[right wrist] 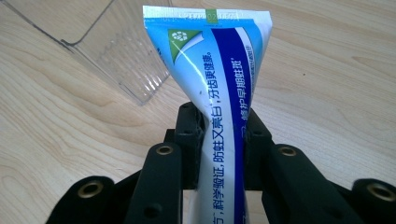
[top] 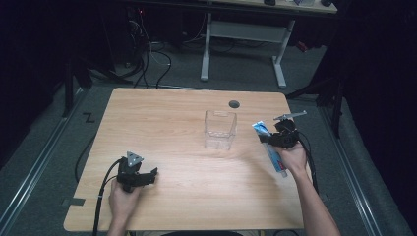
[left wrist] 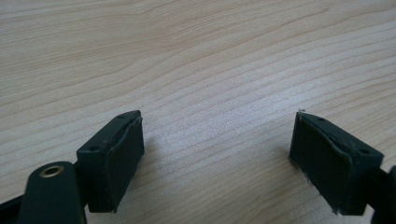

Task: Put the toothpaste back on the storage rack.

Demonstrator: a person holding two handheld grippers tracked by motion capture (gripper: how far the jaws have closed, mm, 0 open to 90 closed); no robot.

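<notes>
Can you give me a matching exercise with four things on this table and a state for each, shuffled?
1. toothpaste tube
2. clear container
3. left gripper
4. right gripper

A. open above bare wood
B. stands empty near the table's middle
C. pinched between two jaws
D. shut on a tube

Pairs: 1-C, 2-B, 3-A, 4-D

Toothpaste tube [right wrist: 219, 93] cap end cropped
</notes>
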